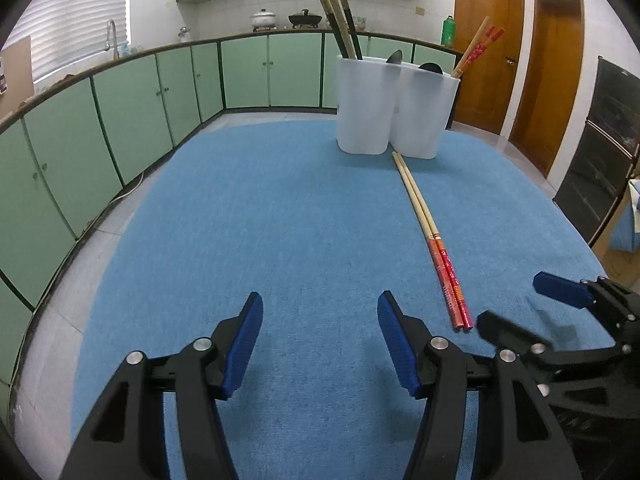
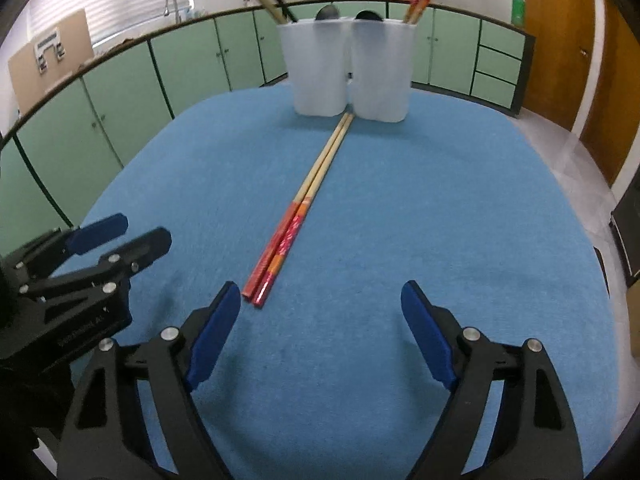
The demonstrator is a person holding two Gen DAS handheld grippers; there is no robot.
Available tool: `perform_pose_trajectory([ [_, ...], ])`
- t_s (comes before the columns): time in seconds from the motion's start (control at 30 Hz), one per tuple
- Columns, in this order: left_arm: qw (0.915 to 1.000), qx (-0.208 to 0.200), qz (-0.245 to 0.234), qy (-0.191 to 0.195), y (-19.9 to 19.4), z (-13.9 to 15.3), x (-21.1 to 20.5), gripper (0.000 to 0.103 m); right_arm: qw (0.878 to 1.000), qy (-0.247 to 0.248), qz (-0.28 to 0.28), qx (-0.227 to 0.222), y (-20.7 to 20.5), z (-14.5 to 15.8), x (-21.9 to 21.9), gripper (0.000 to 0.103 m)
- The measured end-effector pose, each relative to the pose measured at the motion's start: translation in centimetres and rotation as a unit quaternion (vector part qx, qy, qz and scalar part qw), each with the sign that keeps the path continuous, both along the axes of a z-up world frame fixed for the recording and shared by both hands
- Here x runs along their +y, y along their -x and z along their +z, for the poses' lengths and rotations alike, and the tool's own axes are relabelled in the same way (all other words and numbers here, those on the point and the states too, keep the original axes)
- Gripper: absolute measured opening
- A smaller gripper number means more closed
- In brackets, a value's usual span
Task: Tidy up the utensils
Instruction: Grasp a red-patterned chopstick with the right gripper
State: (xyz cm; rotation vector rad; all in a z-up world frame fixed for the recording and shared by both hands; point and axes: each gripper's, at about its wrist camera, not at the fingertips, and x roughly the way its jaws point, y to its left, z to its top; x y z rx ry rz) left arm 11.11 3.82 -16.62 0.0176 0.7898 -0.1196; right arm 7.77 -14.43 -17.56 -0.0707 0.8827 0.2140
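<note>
A pair of bamboo chopsticks with red-patterned ends (image 1: 430,236) (image 2: 308,204) lies on the blue tablecloth (image 1: 240,220), tips touching the foot of two white cups. The left cup (image 1: 366,108) (image 2: 316,68) holds dark and bamboo chopsticks and a spoon. The right cup (image 1: 424,112) (image 2: 382,72) holds red chopsticks and a dark spoon. My left gripper (image 1: 320,300) (image 2: 144,229) is open over bare cloth, left of the red ends. My right gripper (image 2: 320,288) (image 1: 514,300) is open just short of the red ends, with its left finger beside them and nothing between the pads.
Green cabinets (image 1: 120,120) curve along the left and back walls under a counter with pots (image 1: 264,19) and a sink tap. Wooden doors (image 1: 488,48) and a black appliance (image 1: 600,152) stand to the right. The table's edges drop to a tiled floor.
</note>
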Motion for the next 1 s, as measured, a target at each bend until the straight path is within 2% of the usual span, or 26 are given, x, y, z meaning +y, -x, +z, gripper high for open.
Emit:
perform_pose_trajectory([
  [0.13, 1.0, 0.001, 0.001, 0.001, 0.0, -0.1, 0.0, 0.059, 1.0, 0.01, 0.002, 0.015, -0.4, -0.7, 0.4, 0.077],
  [0.37, 1.0, 0.004, 0.004, 0.001, -0.1, -0.2, 0.1, 0.059, 0.999, 0.021, -0.031, 0.016, -0.8, -0.6, -1.5, 0.074],
  [0.57, 1.0, 0.002, 0.004, -0.003, 0.0, -0.3, -0.1, 0.059, 1.0, -0.008, -0.02, 0.009, -0.1, -0.2, -2.1, 0.072],
  [0.63, 1.0, 0.001, 0.005, -0.004, 0.0, -0.2, -0.1, 0.06, 1.0, -0.011, -0.012, 0.01, -0.1, -0.4, -1.6, 0.067],
  [0.83, 1.0, 0.002, 0.008, -0.003, 0.0, -0.3, 0.0, 0.06, 1.0, -0.007, -0.015, 0.014, -0.7, -0.8, -1.1, 0.042],
  [0.9, 1.0, 0.003, 0.008, -0.005, 0.0, -0.4, -0.1, 0.06, 1.0, -0.008, -0.016, 0.014, -0.8, -0.7, -1.0, 0.026],
  [1.0, 0.9999, 0.003, 0.004, -0.011, 0.0, -0.4, -0.4, 0.06, 1.0, -0.009, -0.008, 0.013, -0.7, -0.7, -0.9, 0.009],
])
